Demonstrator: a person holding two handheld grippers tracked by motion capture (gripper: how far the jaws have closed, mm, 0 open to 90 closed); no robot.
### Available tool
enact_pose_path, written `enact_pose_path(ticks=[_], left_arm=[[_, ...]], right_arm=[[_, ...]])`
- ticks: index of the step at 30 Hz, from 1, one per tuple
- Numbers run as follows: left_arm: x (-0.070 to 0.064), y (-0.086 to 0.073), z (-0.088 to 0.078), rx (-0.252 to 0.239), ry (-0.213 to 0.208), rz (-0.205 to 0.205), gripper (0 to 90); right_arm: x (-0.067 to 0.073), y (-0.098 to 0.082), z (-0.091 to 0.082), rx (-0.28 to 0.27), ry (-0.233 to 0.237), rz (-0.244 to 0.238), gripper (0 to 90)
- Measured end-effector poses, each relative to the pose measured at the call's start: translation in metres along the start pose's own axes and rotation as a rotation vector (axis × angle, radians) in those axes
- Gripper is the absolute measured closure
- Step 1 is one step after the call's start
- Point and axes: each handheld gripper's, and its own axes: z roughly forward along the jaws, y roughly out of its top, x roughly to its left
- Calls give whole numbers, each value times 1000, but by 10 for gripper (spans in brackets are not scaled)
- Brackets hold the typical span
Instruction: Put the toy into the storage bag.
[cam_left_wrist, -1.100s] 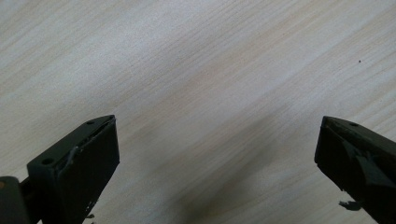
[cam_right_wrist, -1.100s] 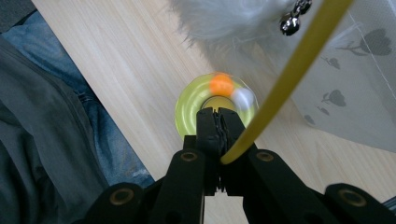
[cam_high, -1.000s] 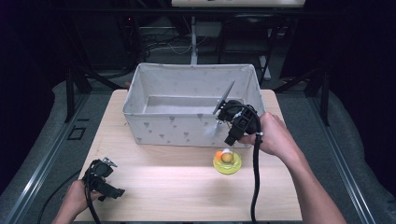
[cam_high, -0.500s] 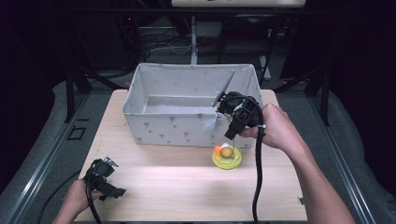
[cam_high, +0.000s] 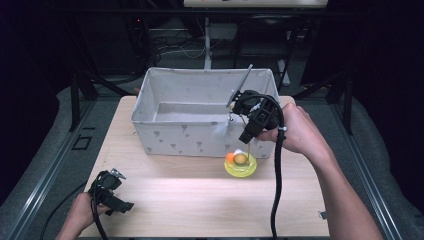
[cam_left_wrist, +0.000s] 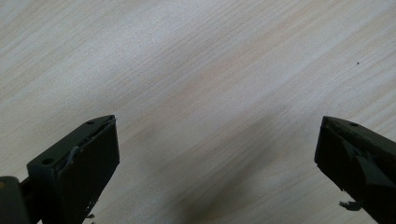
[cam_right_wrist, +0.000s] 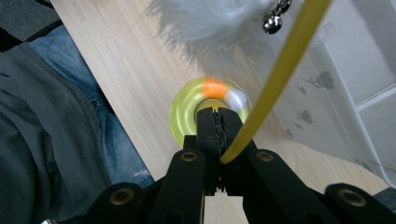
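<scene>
The right claw (cam_right_wrist: 219, 140) is clamped on a yellow wand (cam_right_wrist: 280, 74); a feather tuft (cam_right_wrist: 210, 23) hangs ahead, a yellow disc toy (cam_right_wrist: 187, 112) below. The left claw (cam_left_wrist: 217, 154) gapes wide over the table (cam_left_wrist: 187, 70).

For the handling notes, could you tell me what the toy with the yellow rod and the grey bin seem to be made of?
The yellow rod looks like smooth, bendy plastic, judging by its even colour and slight curve. The tuft on it looks like white feather or faux fur, soft and wispy. The grey bin seems to be matte fabric with a printed pattern and slightly slack walls.
</scene>
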Motion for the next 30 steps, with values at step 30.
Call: enact_pose_path(ticks=[30], left_arm=[[-1,1,1,0,-8,8,2]], right_arm=[[-4,14,-49,-34,-52,-13,884]])
